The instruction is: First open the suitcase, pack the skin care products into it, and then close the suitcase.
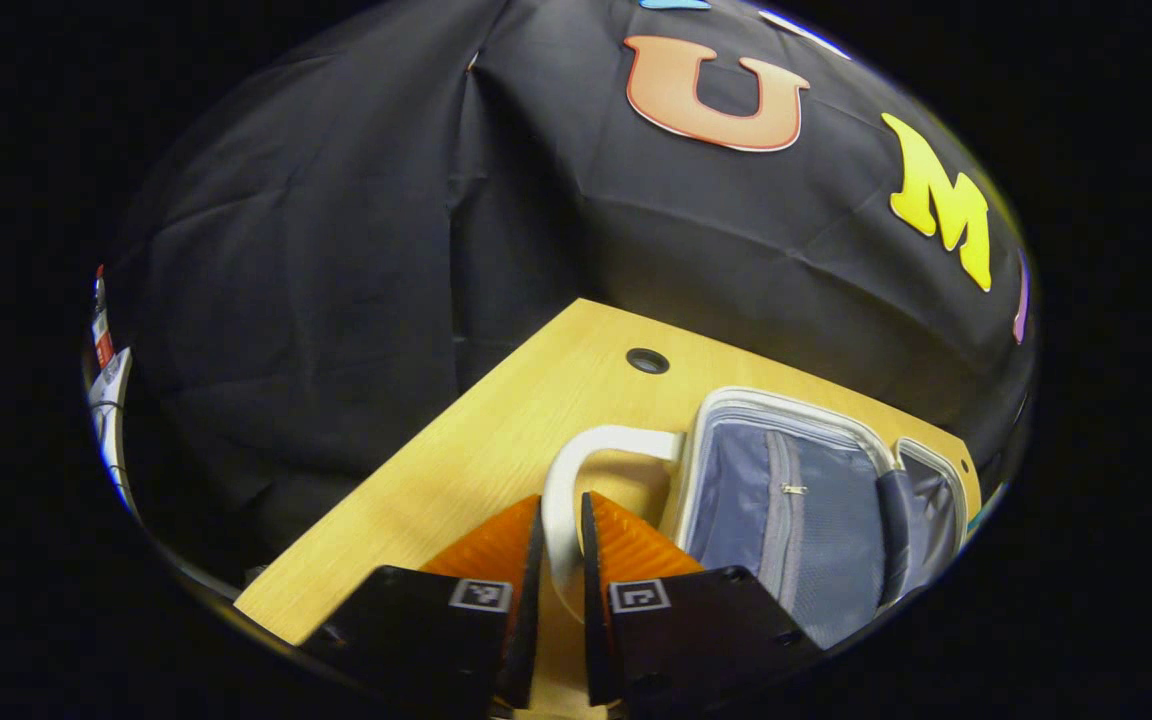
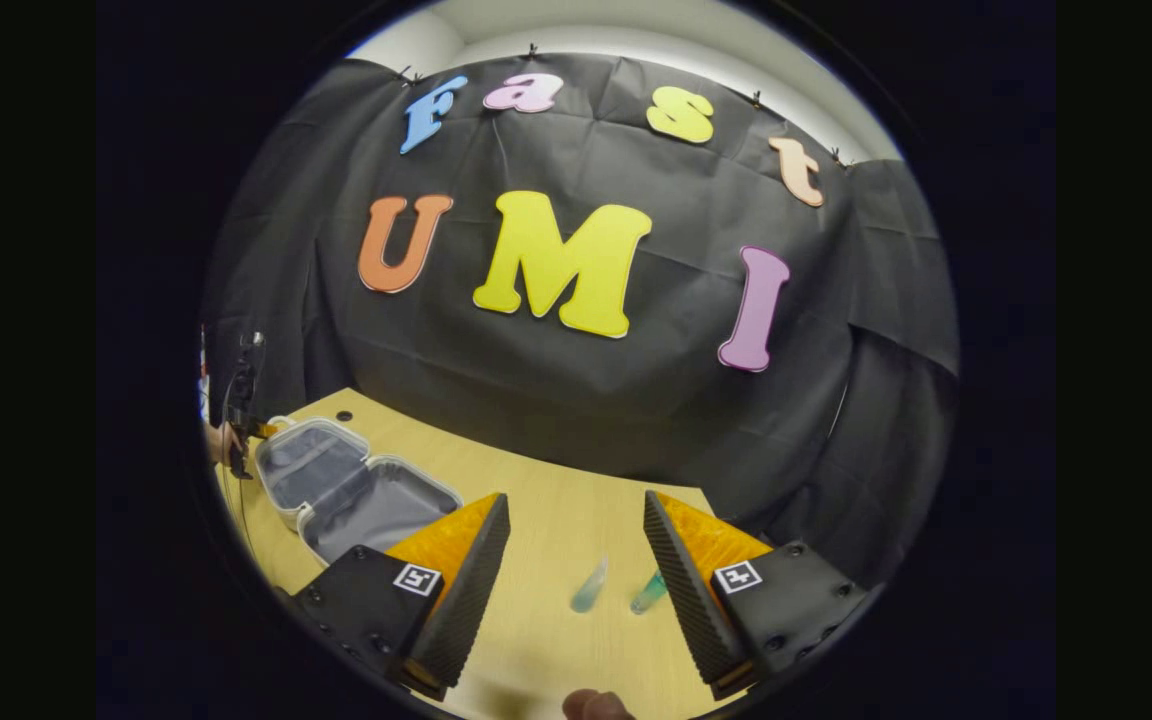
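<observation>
L tongs (image 1: 563, 545) clenched on suitcase (image 1: 796, 510) handle (image 1: 576, 470), lid open; R tongs (image 2: 576, 545) released above 2 bottles (image 2: 590, 586).

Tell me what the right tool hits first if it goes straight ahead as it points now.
Probably the two small bottles lying on the table just ahead of the open right tool; depth is unclear, so it may meet the tabletop itself.

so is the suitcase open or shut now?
Open: the suitcase lies flat on the table, both grey-lined halves showing, nothing packed inside.
</observation>
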